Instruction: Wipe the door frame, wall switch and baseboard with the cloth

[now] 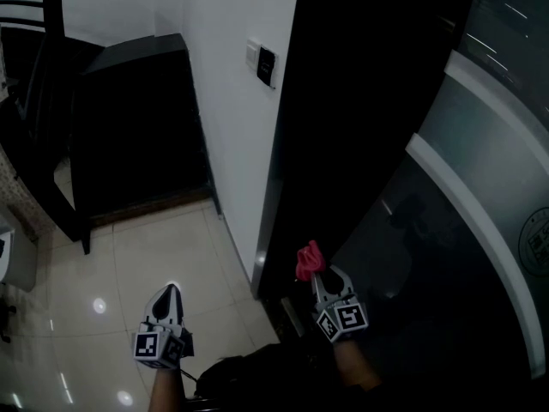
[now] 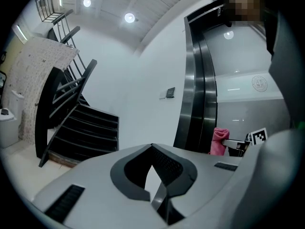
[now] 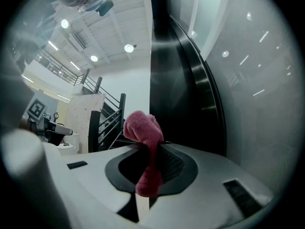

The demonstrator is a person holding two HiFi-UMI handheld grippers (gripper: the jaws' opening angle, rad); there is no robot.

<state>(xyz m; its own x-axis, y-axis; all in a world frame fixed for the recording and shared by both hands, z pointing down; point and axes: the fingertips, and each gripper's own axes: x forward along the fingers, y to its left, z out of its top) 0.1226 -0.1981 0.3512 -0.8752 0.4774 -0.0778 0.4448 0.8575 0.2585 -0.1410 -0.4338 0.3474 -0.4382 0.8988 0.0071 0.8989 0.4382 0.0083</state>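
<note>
My right gripper [image 1: 322, 274] is shut on a pink cloth [image 1: 309, 260], held low beside the foot of the dark door frame [image 1: 283, 153]; whether the cloth touches the frame I cannot tell. In the right gripper view the cloth [image 3: 143, 128] bunches above the jaws and hangs down between them, with the frame [image 3: 178, 80] just ahead. My left gripper [image 1: 171, 289] hangs over the tiled floor, shut, with nothing in it. The wall switch [image 1: 266, 63] sits high on the white wall, also seen as the switch [image 2: 170, 92] in the left gripper view. A baseboard [image 1: 257, 267] runs along the wall's foot.
A dark staircase [image 1: 129, 127] with a black rail [image 2: 66, 104] fills the back left. Glossy beige floor tiles [image 1: 129, 264] lie under my left gripper. A grey glass panel [image 1: 480, 170] stands right of the frame. A white fixture [image 1: 10, 260] sits at the far left.
</note>
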